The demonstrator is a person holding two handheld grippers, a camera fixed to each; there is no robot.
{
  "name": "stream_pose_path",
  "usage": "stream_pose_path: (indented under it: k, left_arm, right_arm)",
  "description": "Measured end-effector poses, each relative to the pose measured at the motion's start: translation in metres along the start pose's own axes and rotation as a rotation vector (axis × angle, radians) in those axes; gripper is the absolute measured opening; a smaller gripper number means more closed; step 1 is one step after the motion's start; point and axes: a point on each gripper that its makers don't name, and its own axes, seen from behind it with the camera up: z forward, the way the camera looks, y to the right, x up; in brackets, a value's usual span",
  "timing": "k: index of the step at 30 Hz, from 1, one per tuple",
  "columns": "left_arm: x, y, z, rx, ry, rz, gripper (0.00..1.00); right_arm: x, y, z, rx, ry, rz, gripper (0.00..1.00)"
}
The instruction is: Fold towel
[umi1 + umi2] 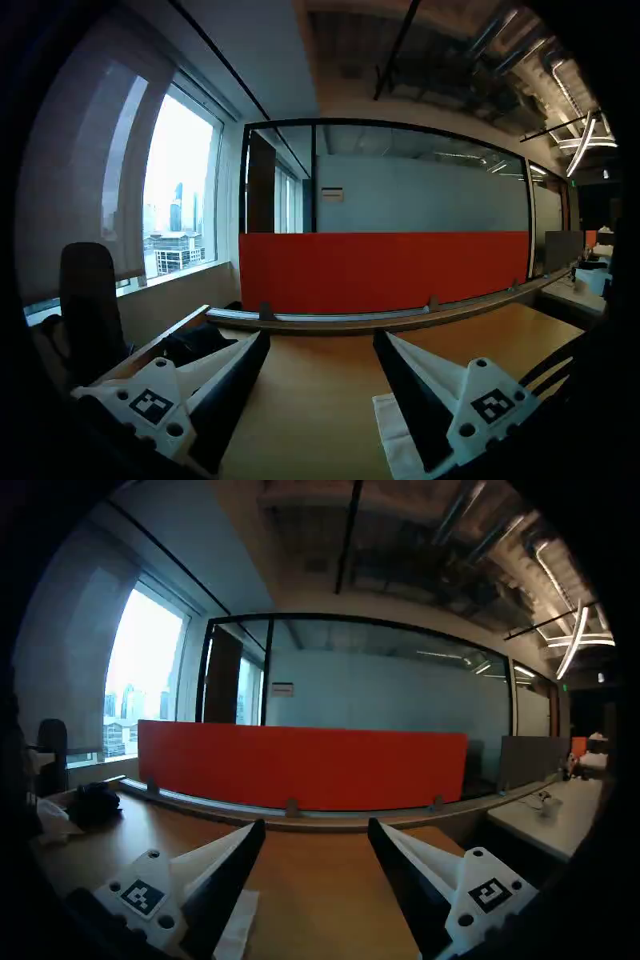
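**Both grippers spread, towel low between them**

My left gripper (322,336) has its fingers wide apart and pinches nothing. My right gripper (316,824) is spread the same way, also bare. Both hover over the wooden desk (320,400), facing the orange divider panel (384,272) at its far edge.

The towel (390,436) is white and lies flat on the desk, close beneath me. In the left gripper view it peeks out under the finger on the right side. In the right gripper view a strip of it sits under the finger on the left side. So I judge it lies between the two tools, mostly below what either camera catches.

It looks like thin, soft cloth: light, limp and not fragile, so it should sag and drag once lifted. I would dip each tool to a near corner or edge and close on a single layer, since a mid-cloth pinch would bunch it. Where the corners are, I cannot tell.
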Motion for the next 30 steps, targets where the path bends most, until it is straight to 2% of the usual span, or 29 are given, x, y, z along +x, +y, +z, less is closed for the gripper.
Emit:
stream_pose_path:
  k: [8, 15, 22, 30]
  left_arm:
    - [0.017, 0.011, 0.005, -0.043, -0.025, 0.010, 0.96]
    - [0.017, 0.027, 0.009, -0.112, -0.063, 0.038, 0.96]
    - [0.009, 0.044, 0.010, -0.210, -0.110, 0.075, 0.96]
    - [-0.015, 0.064, 0.006, -0.331, -0.185, 0.098, 0.96]
  right_arm:
    - [0.017, -0.002, 0.005, 0.010, -0.014, 0.011, 0.99]
    - [0.025, -0.017, 0.005, 0.076, -0.041, -0.020, 0.99]
    - [0.011, -0.043, 0.004, 0.198, -0.107, -0.081, 0.99]
    - [-0.009, -0.084, -0.008, 0.393, -0.185, -0.136, 1.00]
